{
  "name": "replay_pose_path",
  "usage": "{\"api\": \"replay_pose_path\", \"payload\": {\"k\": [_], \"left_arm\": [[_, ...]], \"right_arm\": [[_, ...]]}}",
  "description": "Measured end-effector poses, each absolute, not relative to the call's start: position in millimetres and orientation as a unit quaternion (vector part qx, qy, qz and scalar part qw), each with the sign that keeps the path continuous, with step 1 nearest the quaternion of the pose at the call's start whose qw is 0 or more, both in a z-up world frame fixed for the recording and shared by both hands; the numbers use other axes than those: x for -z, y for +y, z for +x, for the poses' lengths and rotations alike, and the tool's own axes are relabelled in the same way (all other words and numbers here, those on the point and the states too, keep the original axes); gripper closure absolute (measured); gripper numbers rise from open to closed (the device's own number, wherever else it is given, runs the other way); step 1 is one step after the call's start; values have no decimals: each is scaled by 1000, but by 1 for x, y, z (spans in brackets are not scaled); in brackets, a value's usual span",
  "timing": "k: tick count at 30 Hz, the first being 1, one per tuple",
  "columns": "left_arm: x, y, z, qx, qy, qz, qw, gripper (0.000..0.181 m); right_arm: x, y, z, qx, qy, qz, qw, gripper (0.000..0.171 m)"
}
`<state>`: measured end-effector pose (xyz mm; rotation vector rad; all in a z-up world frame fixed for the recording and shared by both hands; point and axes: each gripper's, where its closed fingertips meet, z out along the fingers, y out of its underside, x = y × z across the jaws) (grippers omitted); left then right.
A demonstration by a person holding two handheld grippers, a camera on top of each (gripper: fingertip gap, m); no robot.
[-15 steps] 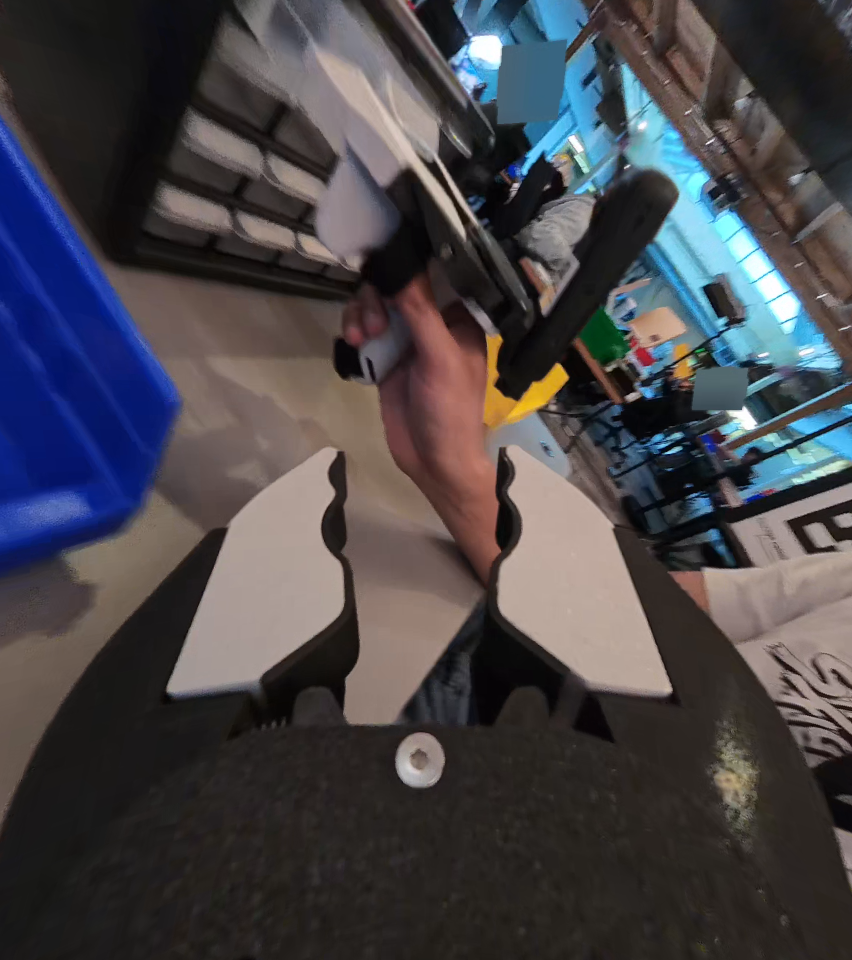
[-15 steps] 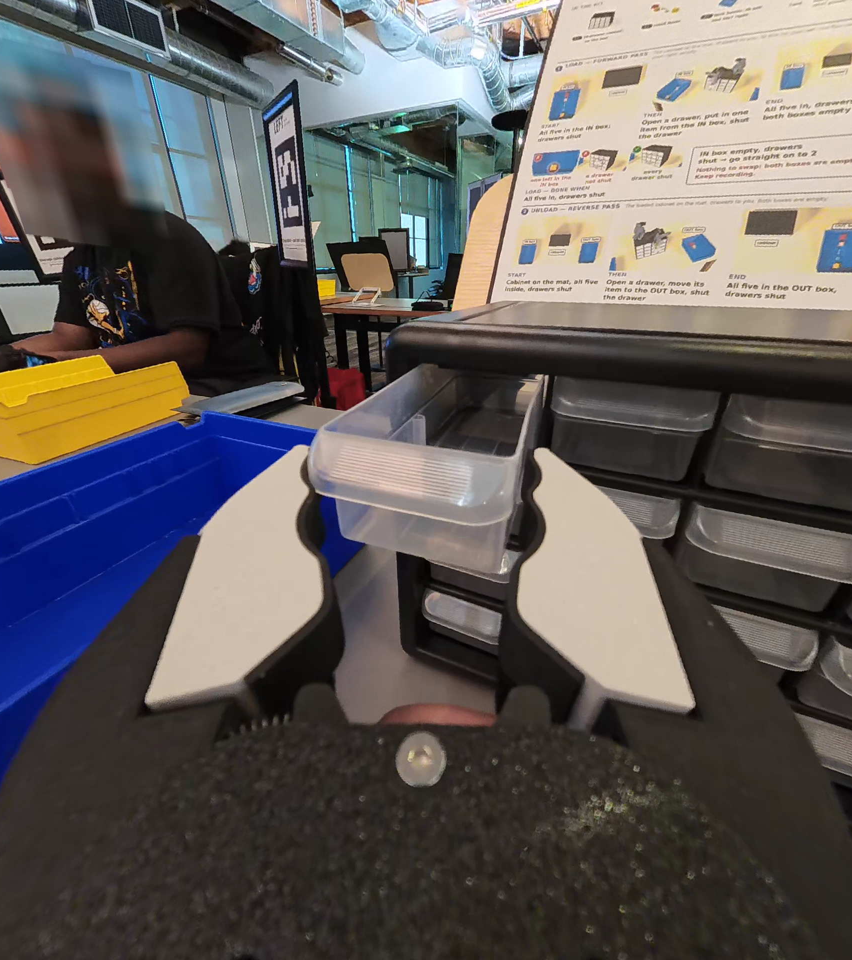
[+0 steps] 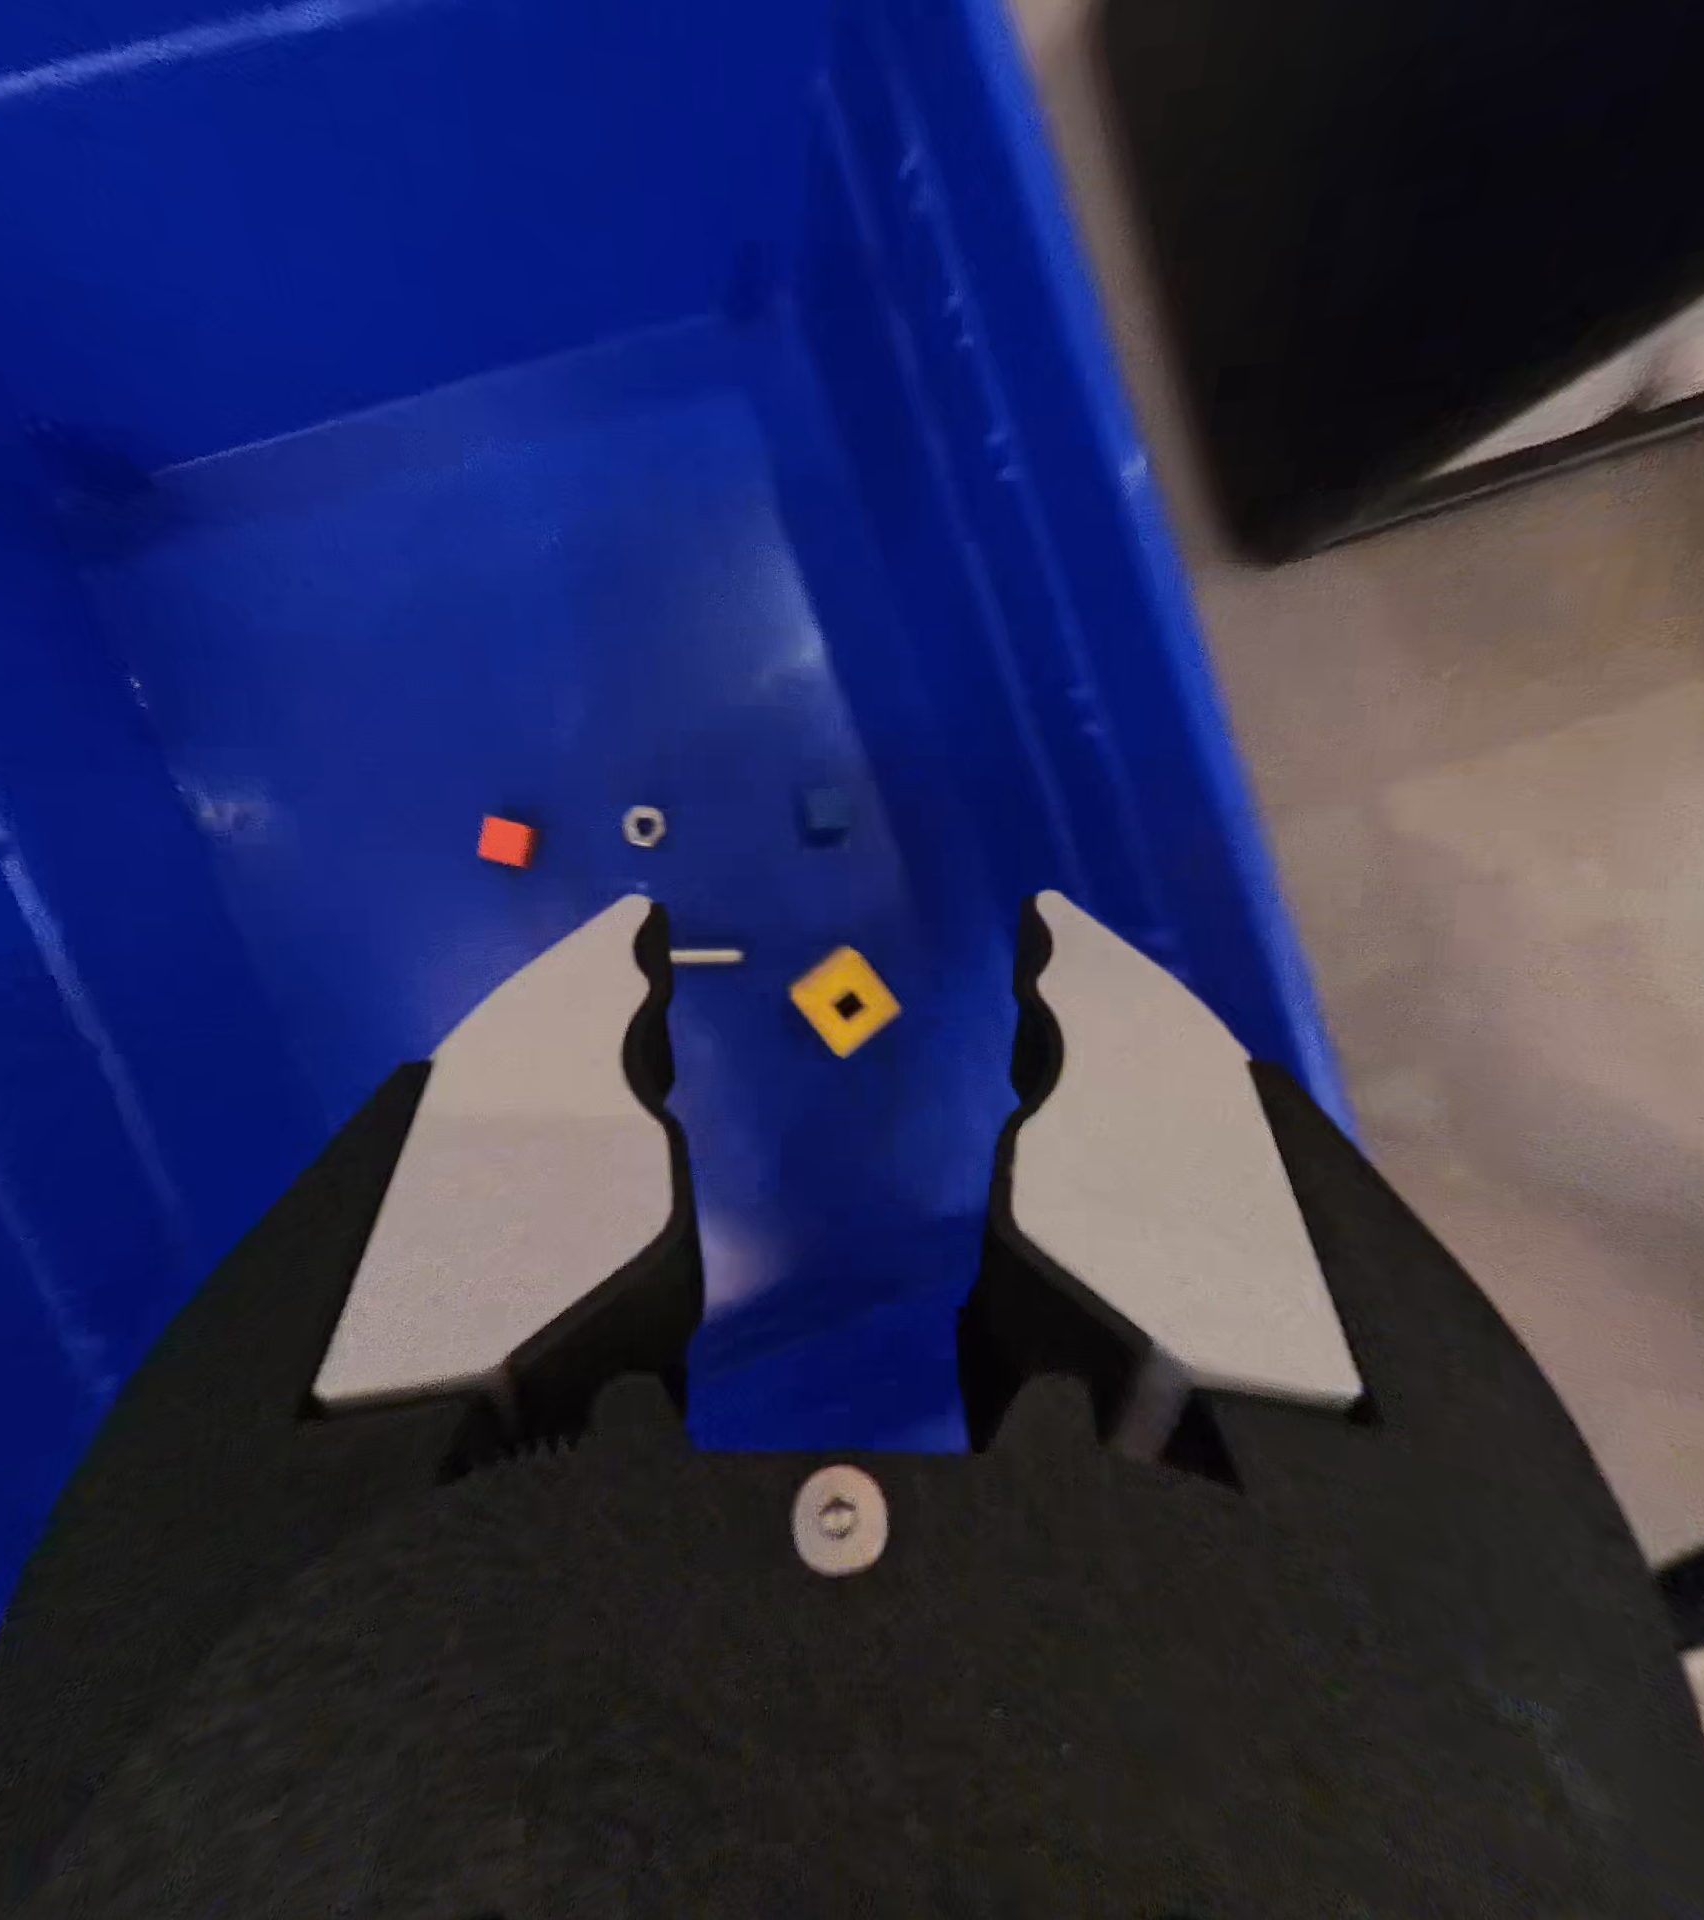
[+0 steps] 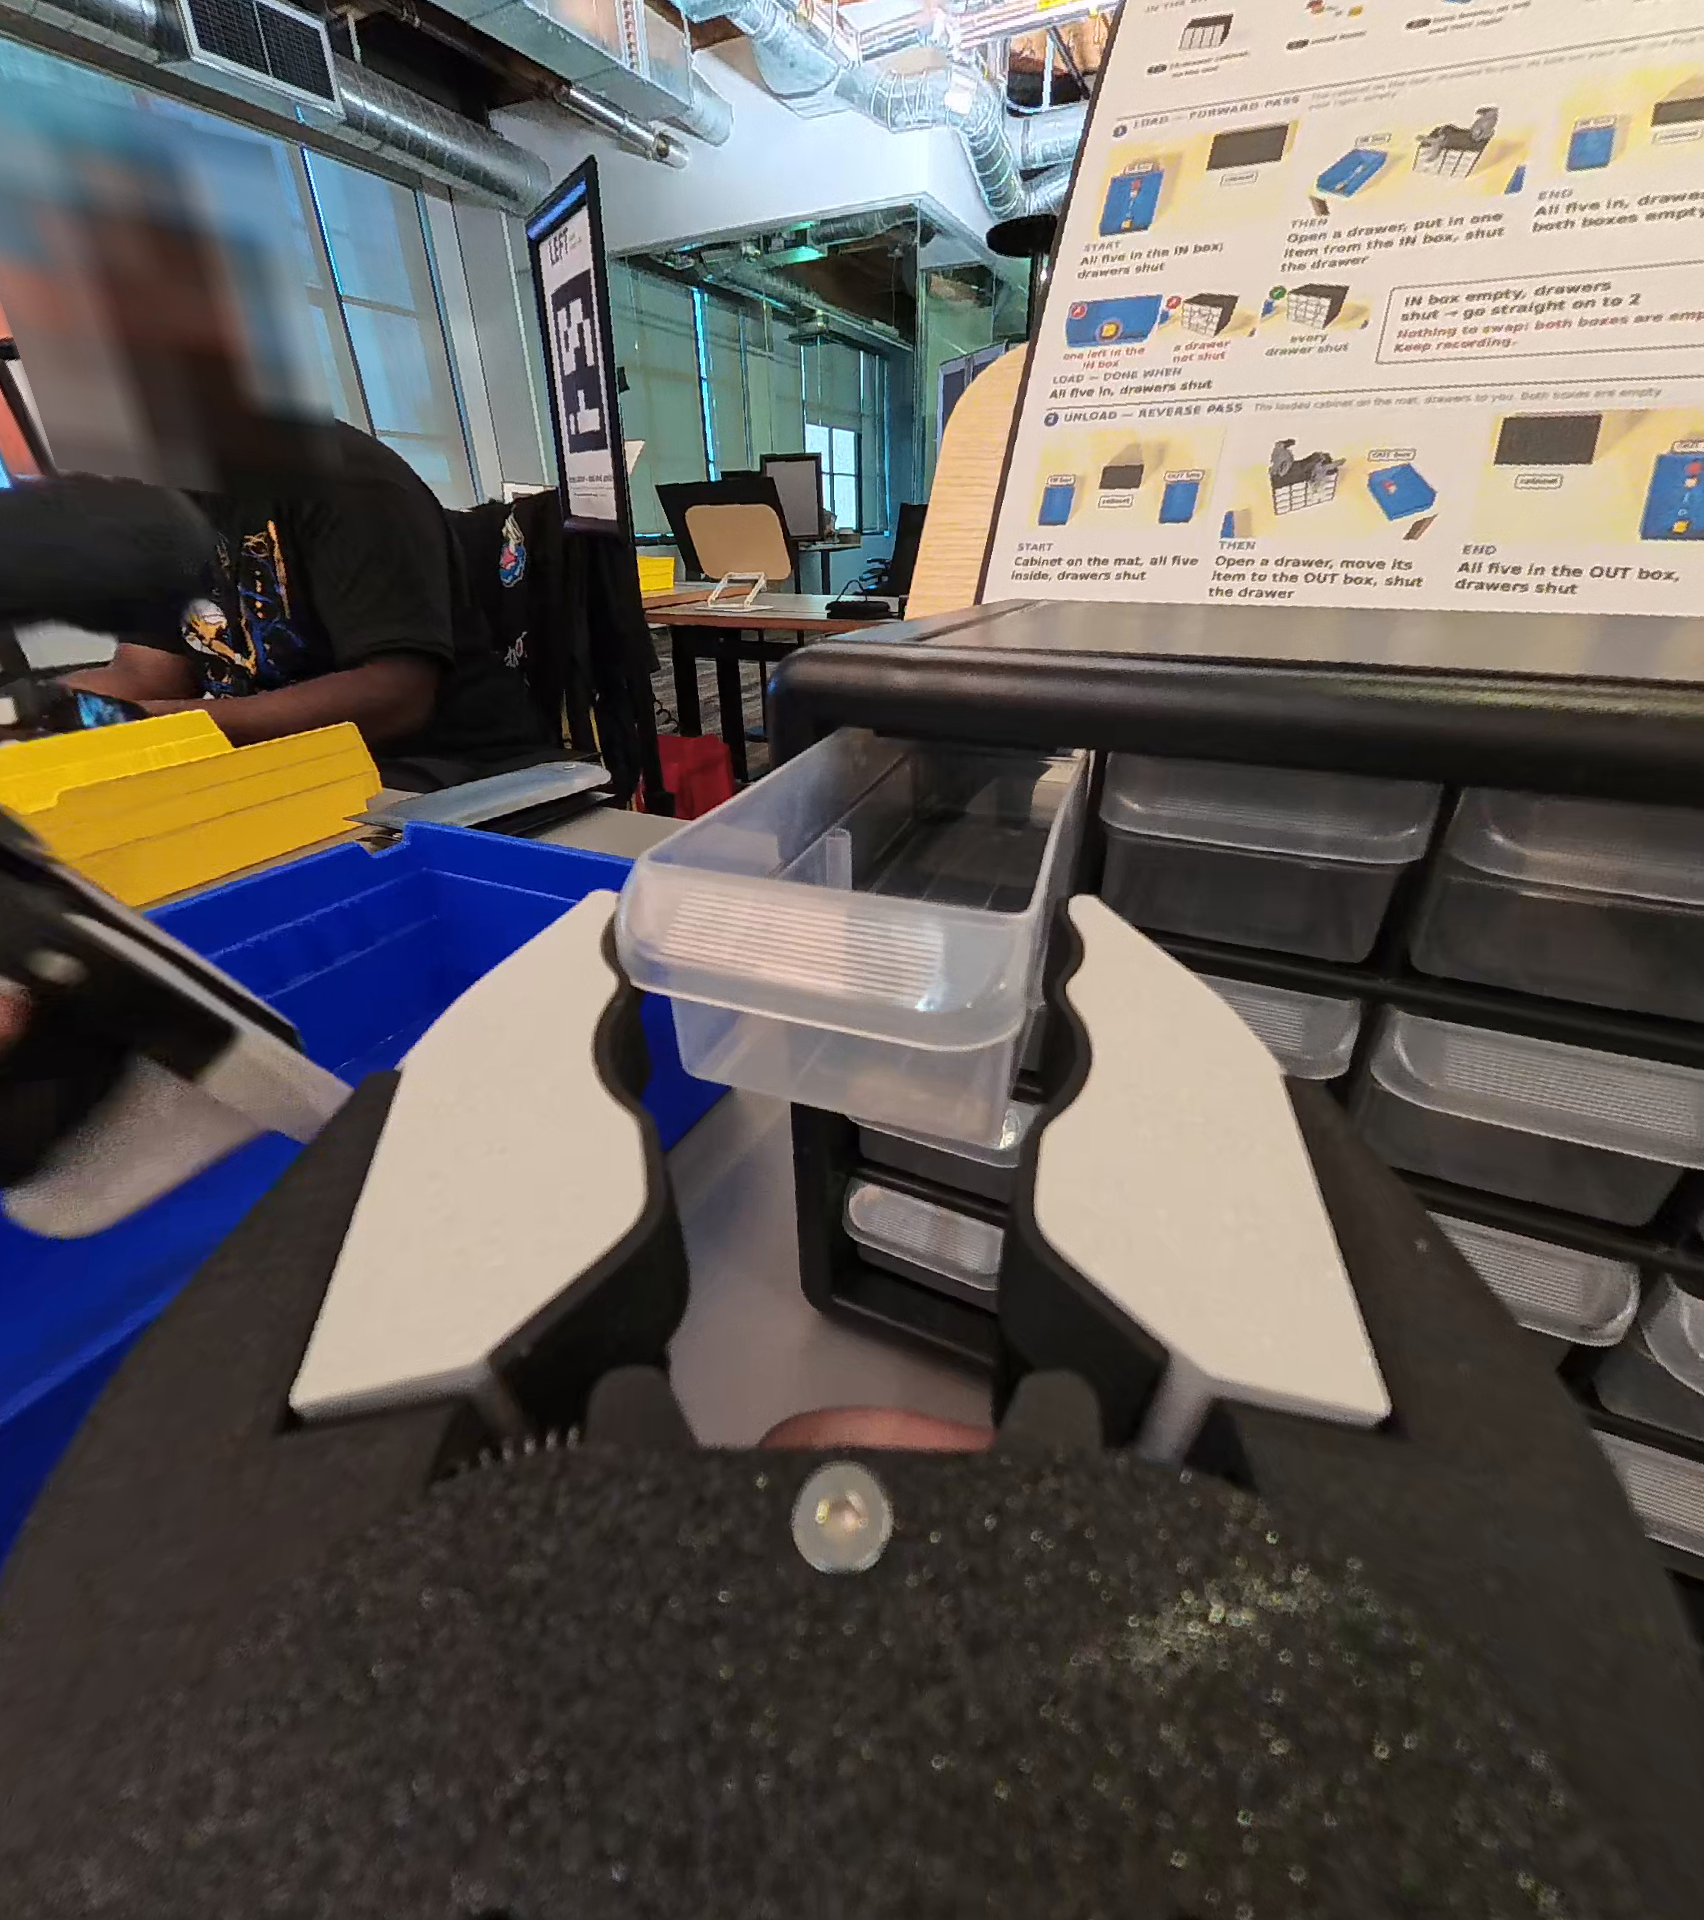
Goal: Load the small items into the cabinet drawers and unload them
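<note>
My left gripper point(image 3: 840, 914) is open and empty, pointing down into the blue bin point(image 3: 360, 312). On the bin floor lie a red cube point(image 3: 507, 840), a metal nut point(image 3: 642, 827), a dark blue cube point(image 3: 824, 812), a thin metal pin point(image 3: 708, 957) and a yellow square piece with a hole point(image 3: 845, 1000). The pin and yellow piece lie between my fingertips. My right gripper point(image 4: 840, 925) is open, its jaws flanking the front of a clear drawer point(image 4: 827, 935) pulled out of the top left of the black cabinet point(image 4: 1347, 686). The drawer looks empty.
The blue bin point(image 4: 391, 925) stands left of the cabinet in the right wrist view, with the left gripper and a hand point(image 4: 48, 987) over it. Yellow bins point(image 4: 162, 800) and a seated person point(image 4: 328, 623) are behind. An instruction sheet point(image 4: 1399, 312) stands behind the cabinet. The dark blue cube point(image 3: 824, 812) lies some 7 cm from my left tips, 20 cm from my right tips.
My left gripper has swung from facing the cabinet and the other hand to pointing down into the blue bin. The right gripper and the drawer have not moved.
</note>
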<state>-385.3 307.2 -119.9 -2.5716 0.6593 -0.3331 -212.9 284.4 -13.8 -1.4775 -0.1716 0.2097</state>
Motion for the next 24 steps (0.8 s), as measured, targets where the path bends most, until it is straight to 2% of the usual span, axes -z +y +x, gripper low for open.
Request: {"api": "replay_pose_path", "payload": {"k": [3,7,10,19,24], "left_arm": [[154,323,-387,58,272,-947,162,127],[178,337,-385,36,270,-954,126,131],[186,337,-379,54,261,-957,112,141],[191,329,-379,61,262,-958,99,171],[172,328,-378,84,286,-948,115,171]], "right_arm": [[14,284,-213,-95,-79,-672,730,97],[14,284,-213,-94,-79,-671,731,97],[14,284,-213,-95,-79,-670,732,97],[14,285,-213,-95,-78,-673,730,97],[14,285,-212,-95,-79,-673,730,97]]}}
